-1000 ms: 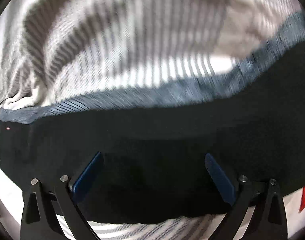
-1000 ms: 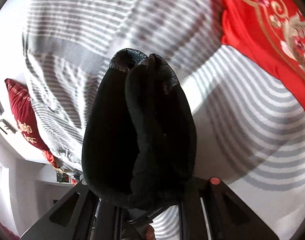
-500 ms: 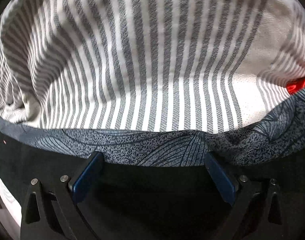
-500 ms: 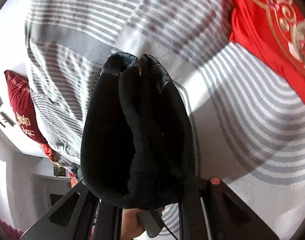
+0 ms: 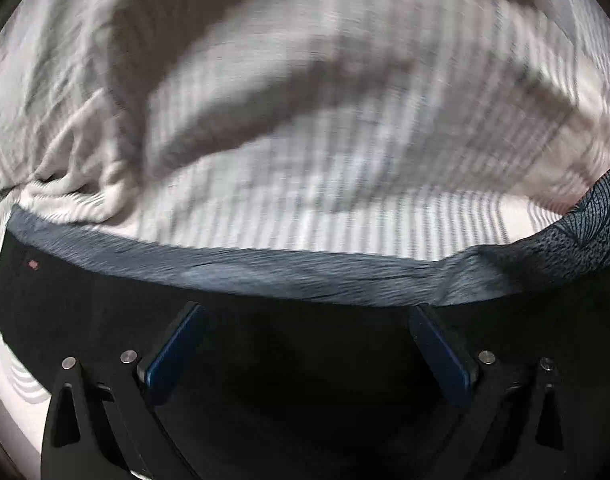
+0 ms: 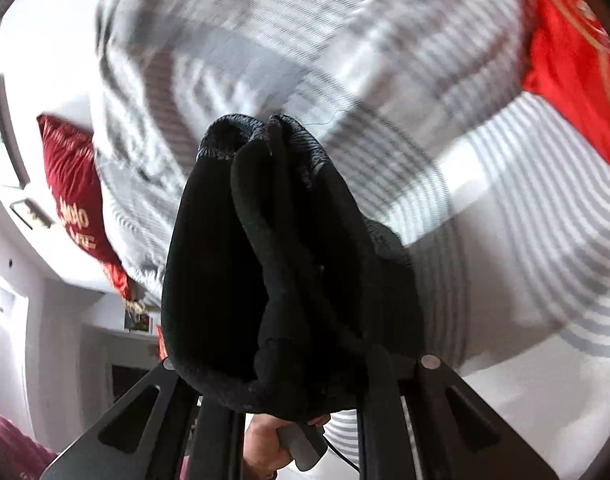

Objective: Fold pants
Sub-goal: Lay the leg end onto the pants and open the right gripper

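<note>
A bed with a grey-and-white striped sheet (image 5: 345, 140) fills both of your views, blurred in places. Past your right hand-held gripper (image 6: 301, 364), to its right, lies a red embroidered cover (image 6: 573, 60); to its left, a dark red pillow (image 6: 71, 184) rests against the white wall.

Your left hand-held gripper (image 5: 305, 344) stands wide open, its blue pads (image 5: 173, 354) well apart, with nothing between them. It sits right above the black pants (image 5: 305, 380), which spread flat on the bed beneath and ahead of it; their patterned grey-blue waistband (image 5: 305, 272) runs across just beyond the fingertips.

Your right hand-held gripper is clamped tight on a bunched fold of the pants (image 6: 281, 264), which stands up between its fingers, with the ribbed band at the far end. Below that gripper, a hand (image 6: 265, 448) on a grey handle shows.
</note>
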A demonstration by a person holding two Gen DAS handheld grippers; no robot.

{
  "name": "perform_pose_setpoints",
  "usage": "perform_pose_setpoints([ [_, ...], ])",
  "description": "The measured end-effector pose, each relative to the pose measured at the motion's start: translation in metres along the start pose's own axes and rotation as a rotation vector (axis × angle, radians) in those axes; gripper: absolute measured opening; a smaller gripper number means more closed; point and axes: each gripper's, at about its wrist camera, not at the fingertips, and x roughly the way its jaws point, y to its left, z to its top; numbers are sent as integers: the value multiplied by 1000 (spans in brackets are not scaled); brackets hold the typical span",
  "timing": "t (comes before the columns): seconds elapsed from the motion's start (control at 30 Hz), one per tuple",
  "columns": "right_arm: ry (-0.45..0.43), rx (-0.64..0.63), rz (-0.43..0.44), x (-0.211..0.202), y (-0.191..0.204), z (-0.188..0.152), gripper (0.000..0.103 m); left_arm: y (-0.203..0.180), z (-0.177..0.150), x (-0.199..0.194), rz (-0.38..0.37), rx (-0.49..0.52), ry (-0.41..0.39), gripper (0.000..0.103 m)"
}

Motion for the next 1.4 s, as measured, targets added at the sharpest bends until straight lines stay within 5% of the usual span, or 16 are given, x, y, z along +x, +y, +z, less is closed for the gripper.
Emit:
perform_pose_setpoints([
  [0.3,132,-142,-67,100,72,-43,13,138,-34,-28,76,-101,-31,102],
  [0.67,352,-368,-474,279,82,-142,14,239,-75,-19,124,-195,34,102],
  [0.77,371,-381,-543,302,75,-155,26,252,-81,-17,124,-209,49,102],
  [0.9,450,-414,-505,307,98,-155,72,264,-83,-27,114,-226,55,102],
  [1.07,482,-385,-393,273,124,-120,74,262,-75,-50,48,-242,34,102],
  [1.2,492,-470,-473,271,131,-78,74,249,-70,-65,10,-265,21,102],
  [1.33,664,-437,-362,288,138,-76,74,248,-73,-76,-10,-349,6,102],
  [1.4,642,-480,-435,290,142,-73,74,246,-75,-76,-11,-367,14,102],
])
